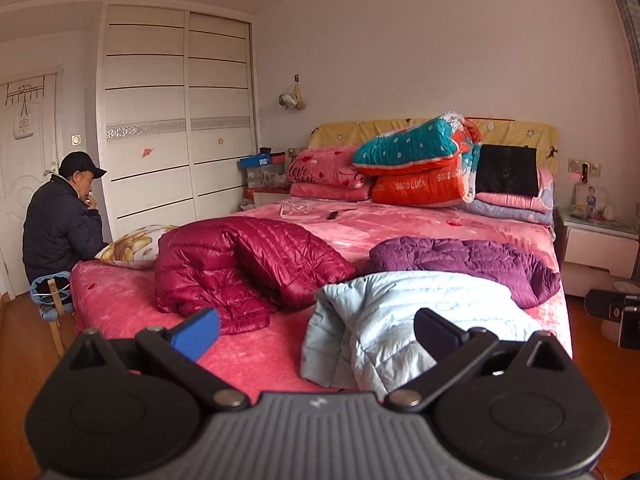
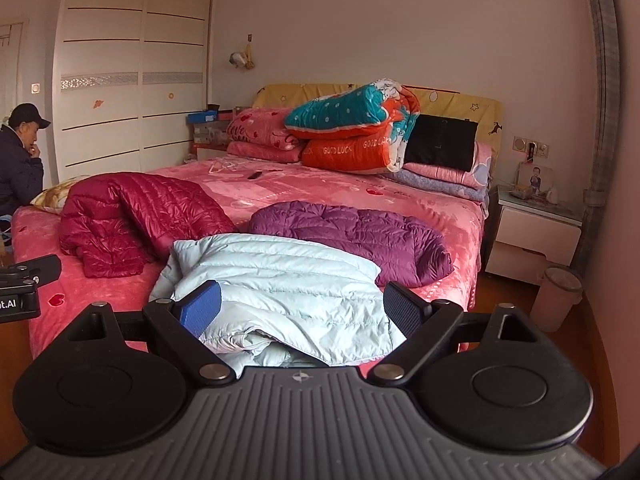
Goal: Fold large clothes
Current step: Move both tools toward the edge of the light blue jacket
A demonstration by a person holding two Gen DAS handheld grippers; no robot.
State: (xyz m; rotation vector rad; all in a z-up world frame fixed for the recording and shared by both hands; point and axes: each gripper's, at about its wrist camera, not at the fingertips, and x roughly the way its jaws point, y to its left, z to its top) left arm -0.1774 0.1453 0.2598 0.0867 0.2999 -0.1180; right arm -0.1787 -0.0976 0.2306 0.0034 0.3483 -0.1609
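Three puffy jackets lie crumpled on a pink bed (image 1: 256,360) (image 2: 400,192). A pale blue jacket (image 1: 400,320) (image 2: 280,276) lies nearest, at the bed's foot edge. A dark red jacket (image 1: 240,268) (image 2: 132,220) lies to its left. A purple jacket (image 1: 472,264) (image 2: 352,232) lies behind on the right. My left gripper (image 1: 316,330) is open and empty, just short of the bed's foot edge. My right gripper (image 2: 302,306) is open and empty, in front of the pale blue jacket.
Folded quilts (image 1: 420,160) (image 2: 352,128) and pillows are stacked at the headboard. A small dark remote (image 1: 332,215) lies mid-bed. A person in a cap (image 1: 60,216) (image 2: 20,152) sits at the bed's left side. A nightstand (image 2: 536,236) and a bin (image 2: 560,296) stand on the right.
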